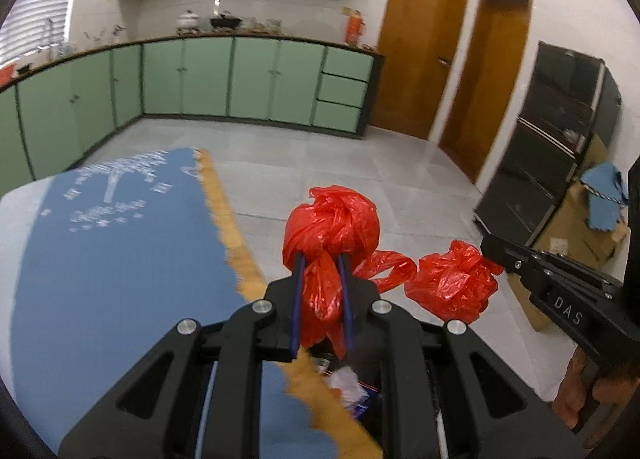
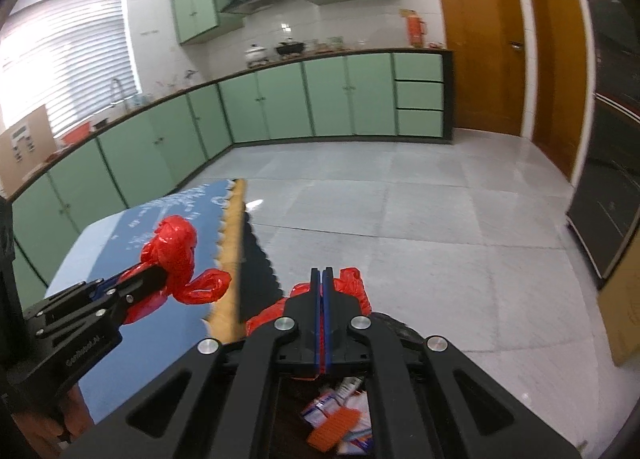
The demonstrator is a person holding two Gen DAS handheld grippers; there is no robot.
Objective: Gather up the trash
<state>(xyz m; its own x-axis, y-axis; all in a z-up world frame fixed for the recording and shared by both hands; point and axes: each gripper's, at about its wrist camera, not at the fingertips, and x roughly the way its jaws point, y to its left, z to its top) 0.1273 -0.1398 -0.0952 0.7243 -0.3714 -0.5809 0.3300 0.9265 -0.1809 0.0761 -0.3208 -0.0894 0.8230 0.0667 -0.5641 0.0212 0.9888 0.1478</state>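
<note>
Red plastic is what both grippers hold: it is one thin red bag (image 1: 330, 227), and each gripper has a bunched part of it.

On the left is a blue mat (image 1: 112, 243) with white writing that is too blurry to read. It has a tan, wavy edge. The left gripper (image 1: 322, 259) is just right of that edge. Its two fingers (image 1: 298, 299) have blue pads, and they are pinched on a twisted bit of the bag. A fat red knot sits above the tips.

Next to it, more to the right, is a second red bunch (image 1: 452, 283). The right gripper (image 1: 490, 249) reaches in from the right side and touches this bunch. White letters on its side say "DAS". In the right wrist view its fingers (image 2: 316, 299) are pressed close together, with red plastic showing on both sides of them.

Below the grippers is a dark bin (image 2: 396, 327) with trash (image 2: 340, 415) inside: white papers, a blue and white pack and an orange thing.

Far back are green cupboards (image 1: 252, 75) and two brown doors (image 1: 420, 47).
</note>
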